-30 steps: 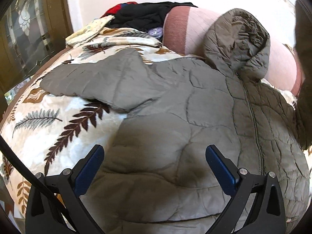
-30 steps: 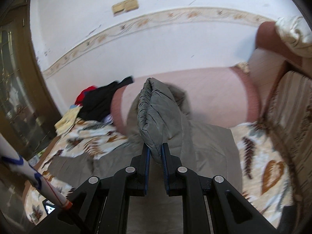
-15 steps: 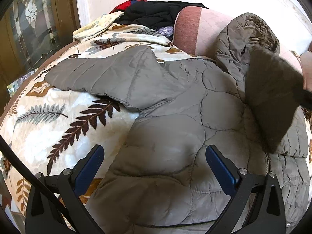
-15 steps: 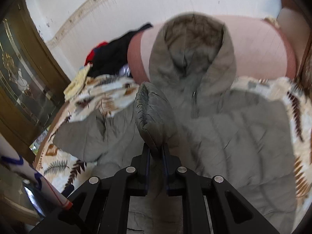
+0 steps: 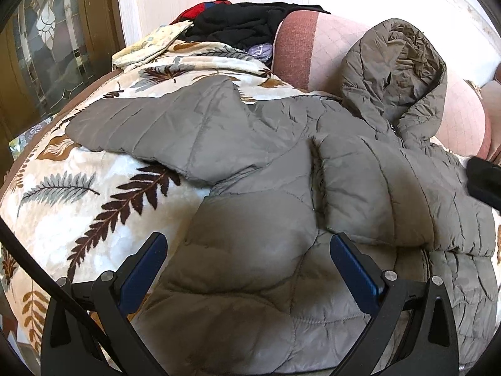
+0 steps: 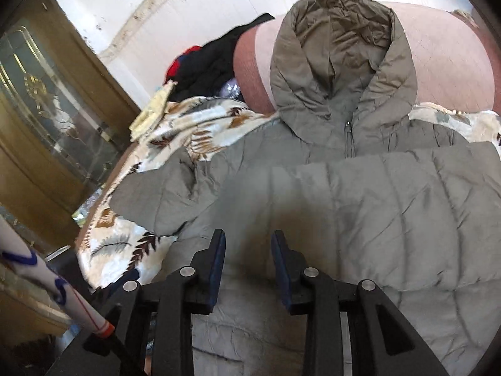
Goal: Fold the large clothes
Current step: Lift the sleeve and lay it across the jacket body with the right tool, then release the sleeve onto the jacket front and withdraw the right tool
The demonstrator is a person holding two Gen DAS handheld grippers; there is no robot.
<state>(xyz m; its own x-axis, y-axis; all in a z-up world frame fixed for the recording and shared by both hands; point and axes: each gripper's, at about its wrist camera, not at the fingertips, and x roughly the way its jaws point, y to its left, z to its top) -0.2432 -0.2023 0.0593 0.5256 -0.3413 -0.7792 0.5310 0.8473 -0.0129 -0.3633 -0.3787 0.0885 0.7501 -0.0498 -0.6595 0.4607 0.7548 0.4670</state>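
Jacket (image 5: 266, 244): lying flat on the leaf blanket (image 5: 78, 194), hood (image 5: 397, 72) leaning up on the pink cushion (image 5: 300, 53).
Folded sleeve (image 6: 407, 206): lying across the chest.
Other sleeve (image 5: 162, 131): sticking out sideways, to the left.
Right gripper (image 6: 249, 252): jaws have just been opening, nothing pinched.
Left gripper (image 5: 247, 257): spread wide, hanging over the jacket, nearer that loose sleeve.

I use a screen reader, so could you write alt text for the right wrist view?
A grey hooded jacket lies on a leaf-print blanket, one sleeve folded across its chest. The right tool hovers over it, jaws just opened, nothing between them. The hood rests against a pink bolster.
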